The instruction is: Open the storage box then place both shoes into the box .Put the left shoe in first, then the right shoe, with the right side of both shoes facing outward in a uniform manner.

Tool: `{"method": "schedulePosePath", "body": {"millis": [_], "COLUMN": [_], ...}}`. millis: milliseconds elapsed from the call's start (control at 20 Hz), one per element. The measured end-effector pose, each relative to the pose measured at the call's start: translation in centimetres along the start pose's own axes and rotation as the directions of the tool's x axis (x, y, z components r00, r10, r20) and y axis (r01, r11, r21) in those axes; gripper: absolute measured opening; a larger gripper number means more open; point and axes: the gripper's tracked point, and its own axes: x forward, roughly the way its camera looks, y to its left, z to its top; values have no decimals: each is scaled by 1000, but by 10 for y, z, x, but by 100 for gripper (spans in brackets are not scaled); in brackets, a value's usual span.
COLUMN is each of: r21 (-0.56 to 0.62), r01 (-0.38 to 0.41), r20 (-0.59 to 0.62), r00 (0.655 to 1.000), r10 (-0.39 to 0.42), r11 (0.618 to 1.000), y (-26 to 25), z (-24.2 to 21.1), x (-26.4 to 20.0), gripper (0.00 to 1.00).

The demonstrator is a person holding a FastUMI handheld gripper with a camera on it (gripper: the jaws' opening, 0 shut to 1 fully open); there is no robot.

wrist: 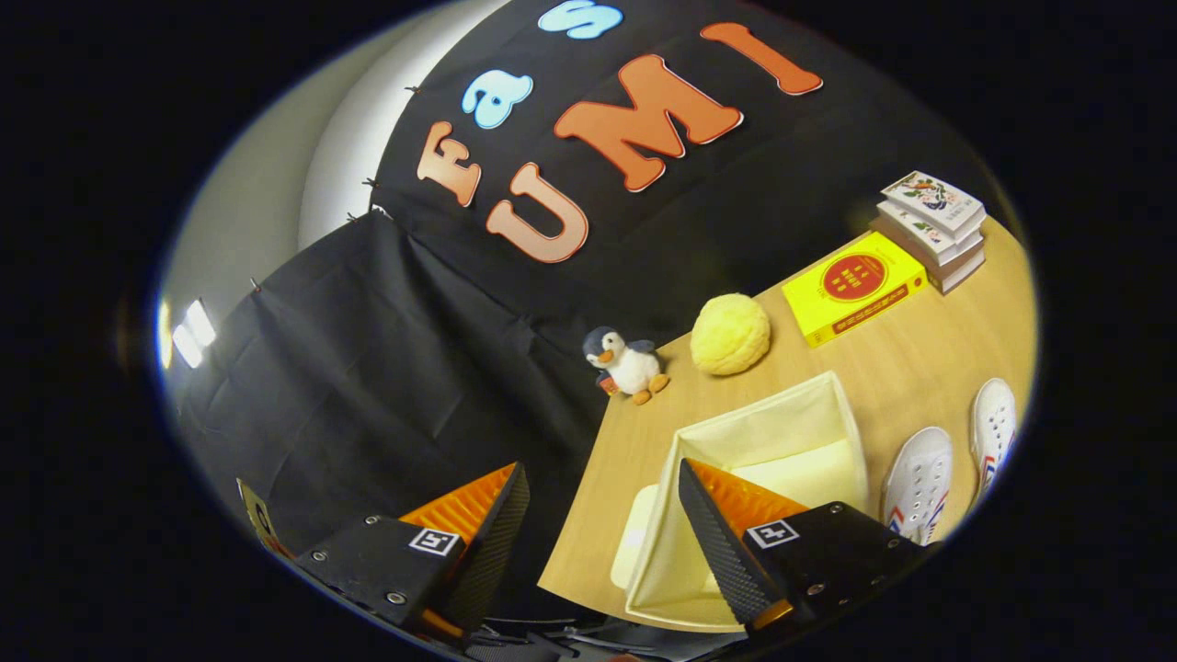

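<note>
The cream fabric storage box (832,405) stands open on the wooden table (929,359), and nothing lies inside it. Its lid (634,542) lies flat on the table against the box's left wall. Two white canvas shoes sit side by side to the right of the box: one shoe (918,483) next to the box wall, the other shoe (994,428) farther right. My gripper (602,492) is open with nothing between its fingers. It is tilted, with one finger over the box's near side and the other past the table's left edge.
A toy penguin (625,364) and a yellow round plush (730,334) sit beyond the box near the cloth wall. A yellow book (853,286) and a stack of books (932,228) lie farther right at the back. The table's left edge (575,496) runs between my fingers.
</note>
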Motion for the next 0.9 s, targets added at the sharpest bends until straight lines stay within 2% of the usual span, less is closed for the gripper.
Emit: {"method": "schedulePosePath", "body": {"millis": [400,750,900], "r21": [-54,-99,-123], "r01": [176,346,422], "r20": [57,57,58], "r00": [983,938,907], "r10": [-173,-342,-418], "r11": [983,933,898], "y": [-73,-158,-194], "z": [20,16,12], "x": [-28,-56,-69], "gripper": [98,98,98]}}
